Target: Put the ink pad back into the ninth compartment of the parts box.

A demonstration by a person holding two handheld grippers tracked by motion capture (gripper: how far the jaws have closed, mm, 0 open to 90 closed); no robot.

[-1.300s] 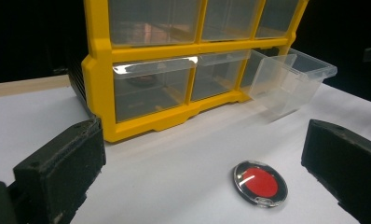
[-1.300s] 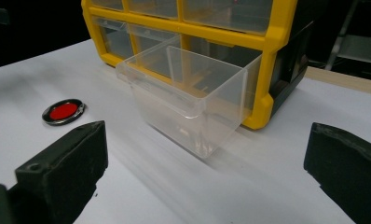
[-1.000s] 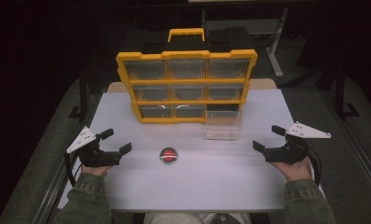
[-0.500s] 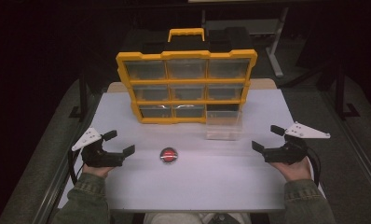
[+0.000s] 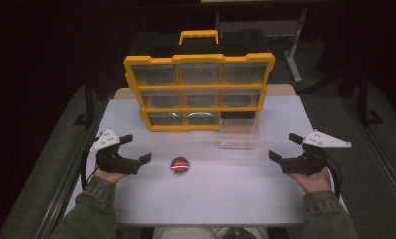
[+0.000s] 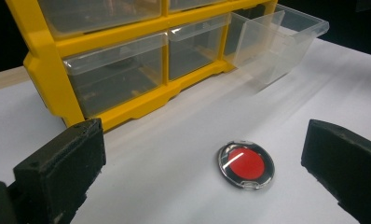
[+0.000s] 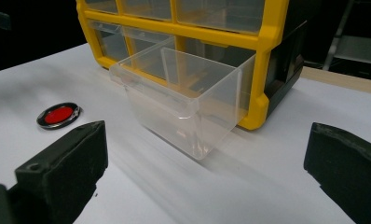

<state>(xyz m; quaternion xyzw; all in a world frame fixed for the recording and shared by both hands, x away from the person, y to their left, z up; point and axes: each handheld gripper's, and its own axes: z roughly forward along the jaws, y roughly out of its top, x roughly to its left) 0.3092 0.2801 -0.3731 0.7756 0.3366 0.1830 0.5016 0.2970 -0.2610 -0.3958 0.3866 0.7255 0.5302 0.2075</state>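
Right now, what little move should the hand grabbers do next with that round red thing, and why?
Probably the left gripper should ease forward until its jaws straddle the small round red disc in its clear case. Its jaws are open and empty, and the disc lies loose on the white table just ahead of them. The clear plastic drawer of the yellow organizer already stands pulled out, perhaps waiting for it.

High view overhead, forward-down; gripper views low, close; all share red disc (image 5: pixel 180 165), seemingly.
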